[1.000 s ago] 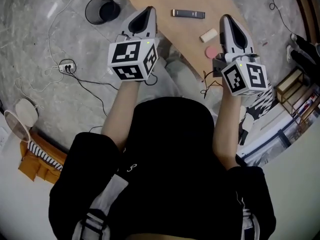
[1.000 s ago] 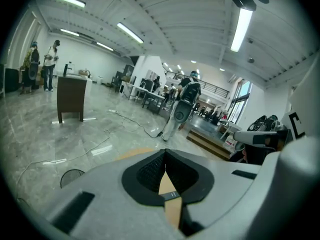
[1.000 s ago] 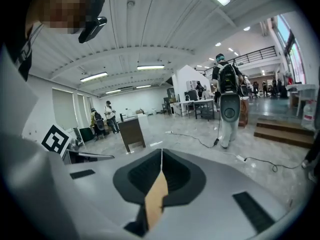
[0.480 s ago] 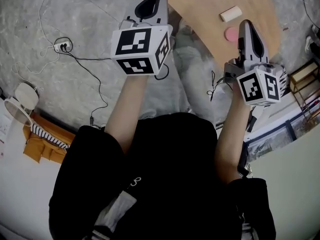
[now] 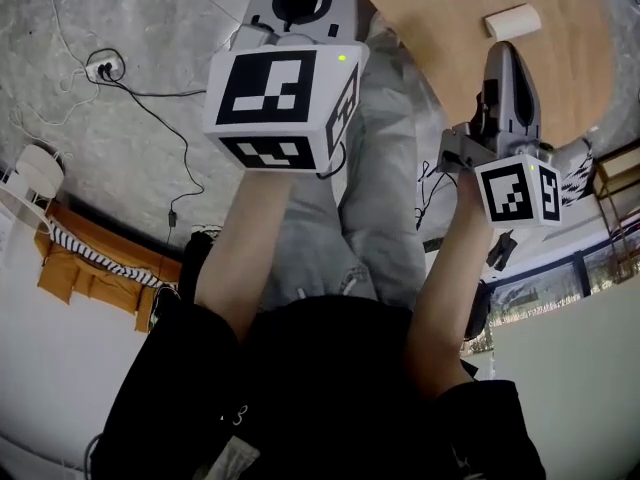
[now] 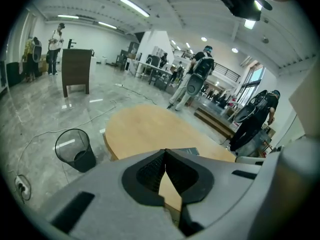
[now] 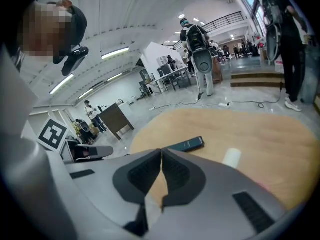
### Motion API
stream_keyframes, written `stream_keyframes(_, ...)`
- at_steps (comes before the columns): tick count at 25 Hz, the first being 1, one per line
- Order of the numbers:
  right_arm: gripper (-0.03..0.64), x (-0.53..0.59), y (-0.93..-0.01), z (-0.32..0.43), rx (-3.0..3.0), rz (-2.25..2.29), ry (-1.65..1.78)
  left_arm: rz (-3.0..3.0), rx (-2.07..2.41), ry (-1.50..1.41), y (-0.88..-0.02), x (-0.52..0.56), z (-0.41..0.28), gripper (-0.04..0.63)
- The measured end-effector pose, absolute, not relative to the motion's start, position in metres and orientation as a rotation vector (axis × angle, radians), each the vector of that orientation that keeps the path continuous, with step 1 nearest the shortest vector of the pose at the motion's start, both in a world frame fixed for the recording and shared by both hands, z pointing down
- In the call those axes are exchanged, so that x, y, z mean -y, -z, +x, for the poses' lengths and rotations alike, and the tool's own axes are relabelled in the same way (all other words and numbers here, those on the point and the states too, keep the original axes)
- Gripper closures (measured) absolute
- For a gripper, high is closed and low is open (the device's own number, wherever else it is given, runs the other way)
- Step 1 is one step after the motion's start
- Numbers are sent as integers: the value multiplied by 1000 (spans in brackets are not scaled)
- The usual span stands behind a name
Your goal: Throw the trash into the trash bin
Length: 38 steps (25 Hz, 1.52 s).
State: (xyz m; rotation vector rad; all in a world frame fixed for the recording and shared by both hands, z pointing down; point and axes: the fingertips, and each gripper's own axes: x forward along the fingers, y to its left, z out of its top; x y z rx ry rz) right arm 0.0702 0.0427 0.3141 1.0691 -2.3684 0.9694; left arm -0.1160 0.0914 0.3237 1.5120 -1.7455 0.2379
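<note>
Nearest the camera, both forearms are seen stretched forward over the person's lap, each bearing a gripper. The left gripper (image 6: 165, 154) is held with its jaws closed tip to tip; only a sliver of table shows below the tips, and nothing is caught between them. The right gripper (image 7: 161, 151) is likewise shut, and no object is held in it. Both are pointed forward and down towards the table (image 5: 440, 38), whose near edge lies just ahead of them.

On the table, a pale roll (image 7: 231, 157) is seen ahead and to the right of the right gripper, near but not touched. A dark flat bar (image 7: 187, 144) lies further back, apart from the roll. The roll is judged the likeliest piece of trash. Whether the bar is also meant cannot be told.

Beyond the table's left end, the bin (image 6: 75, 150), a black mesh basket, stands upright on the floor (image 6: 45, 119), well apart from the trash. What it holds cannot be made out. Further off, people are seen standing in the hall.

The task is judged hardly begun: nothing has been picked up, and no trash is seen to be binned. Opening, grasping, carrying and dropping are all left to be done.
</note>
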Motion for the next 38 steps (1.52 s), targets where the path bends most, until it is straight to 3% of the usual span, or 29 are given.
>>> stream_keyframes(7, 604, -11, -341, 61, 2418, 1131, -1052, 1488, 1794, -271, -330, -84, -131, 589)
stream_keyframes(22, 600, 41, -368, 10, 2480, 726, -439, 1507, 1815, -259, -337, -50, -125, 589)
stream_keyframes(24, 555, 41, -380, -2, 2453, 613, -343, 1493, 1817, -257, -341, -52, -125, 589)
stream_keyframes(26, 439, 39, -393, -13, 2411, 487, -250, 1478, 1817, -250, -344, -55, -123, 589)
stream_keyframes(32, 420, 34, -434, -32, 2209, 61, 180, 1443, 1827, -245, -350, -61, -131, 589)
stream_keyframes(38, 419, 43, -462, -37, 2084, -105, 318, 1389, 1849, -227, -356, -65, -144, 589)
